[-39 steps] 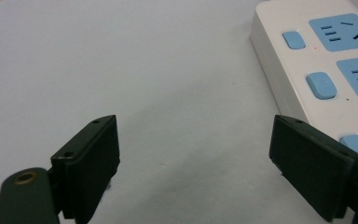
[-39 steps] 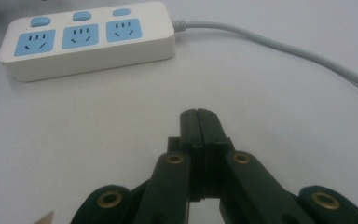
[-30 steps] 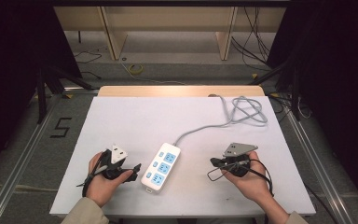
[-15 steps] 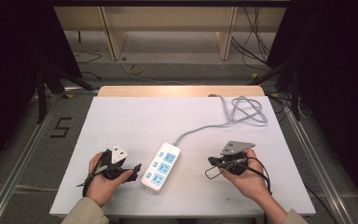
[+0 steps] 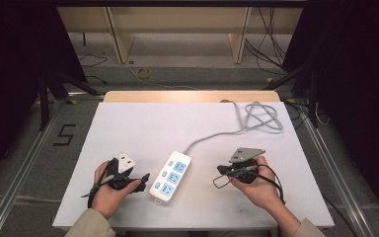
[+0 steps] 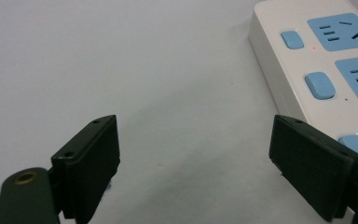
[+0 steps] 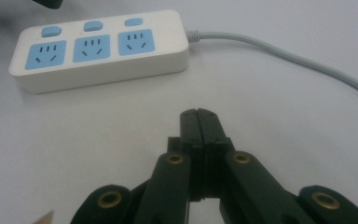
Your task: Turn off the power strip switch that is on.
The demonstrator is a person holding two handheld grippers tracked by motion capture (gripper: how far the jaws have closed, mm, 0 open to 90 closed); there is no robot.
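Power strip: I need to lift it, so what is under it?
The power strip lies flat on the white table. Nothing pokes out from beneath; its underside is hidden.

pwr strip (image 5: pixel 170 176) | white, 3 blue sockets + 3 blue switches | flat, diagonal, near table front | grey cord (image 5: pixel 217 135) attached, coiled far right
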